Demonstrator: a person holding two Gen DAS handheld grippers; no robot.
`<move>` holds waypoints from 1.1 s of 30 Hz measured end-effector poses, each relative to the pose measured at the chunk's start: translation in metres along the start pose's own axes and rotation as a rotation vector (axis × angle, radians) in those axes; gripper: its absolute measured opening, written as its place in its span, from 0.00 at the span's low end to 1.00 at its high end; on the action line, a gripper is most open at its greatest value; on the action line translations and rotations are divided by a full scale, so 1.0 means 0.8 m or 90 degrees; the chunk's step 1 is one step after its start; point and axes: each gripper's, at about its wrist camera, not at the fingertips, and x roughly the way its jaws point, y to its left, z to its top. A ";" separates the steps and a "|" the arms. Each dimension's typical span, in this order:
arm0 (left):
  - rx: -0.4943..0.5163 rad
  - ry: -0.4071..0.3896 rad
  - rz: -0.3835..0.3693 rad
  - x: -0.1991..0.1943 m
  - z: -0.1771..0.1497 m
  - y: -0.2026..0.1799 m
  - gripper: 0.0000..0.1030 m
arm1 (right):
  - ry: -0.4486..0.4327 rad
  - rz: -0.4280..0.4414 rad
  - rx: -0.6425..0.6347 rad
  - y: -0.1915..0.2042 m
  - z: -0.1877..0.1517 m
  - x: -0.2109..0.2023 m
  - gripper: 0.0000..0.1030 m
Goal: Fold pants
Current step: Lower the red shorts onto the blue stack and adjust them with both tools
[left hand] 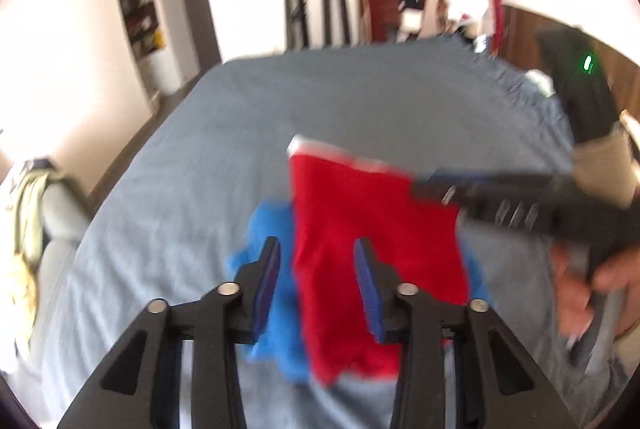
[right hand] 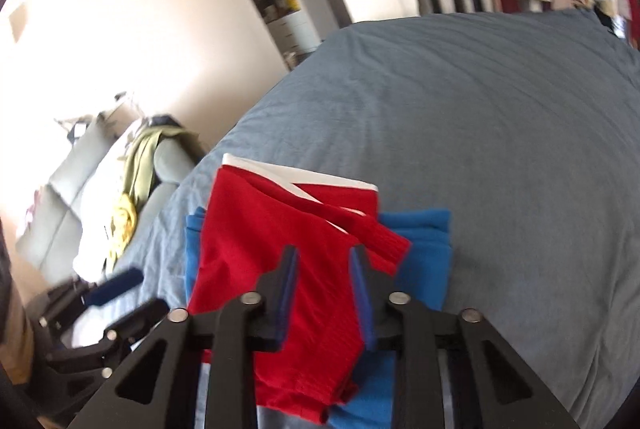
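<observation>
A: Left wrist view. Red pants [left hand: 372,249], folded, lie on a blue garment [left hand: 276,313] at the near edge of the grey bed [left hand: 320,101]. Left gripper [left hand: 316,281] hovers above them, jaws apart, nothing held. Right gripper [left hand: 436,189] enters from the right; its state cannot be told here.

B: Right wrist view. Right gripper [right hand: 324,281] is likewise released over the pants [right hand: 288,229]. Judged best practice: lift both straight clear, so the fold stays undisturbed.
</observation>
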 end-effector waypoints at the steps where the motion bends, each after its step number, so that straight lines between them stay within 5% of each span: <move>1: 0.001 -0.010 -0.016 0.006 0.008 -0.001 0.27 | -0.003 0.001 -0.007 0.002 0.002 0.003 0.24; 4: -0.010 -0.025 -0.063 0.034 0.026 0.003 0.23 | 0.000 0.018 -0.003 0.004 0.007 0.014 0.24; 15: -0.115 0.089 -0.040 0.133 0.012 0.056 0.11 | 0.053 0.027 0.053 -0.027 0.018 0.072 0.15; 23: -0.195 0.125 -0.079 0.176 -0.005 0.091 0.06 | 0.099 0.019 0.070 -0.041 0.023 0.124 0.06; 33: -0.164 0.125 -0.071 0.189 -0.006 0.086 0.06 | 0.124 0.010 0.069 -0.053 0.025 0.157 0.00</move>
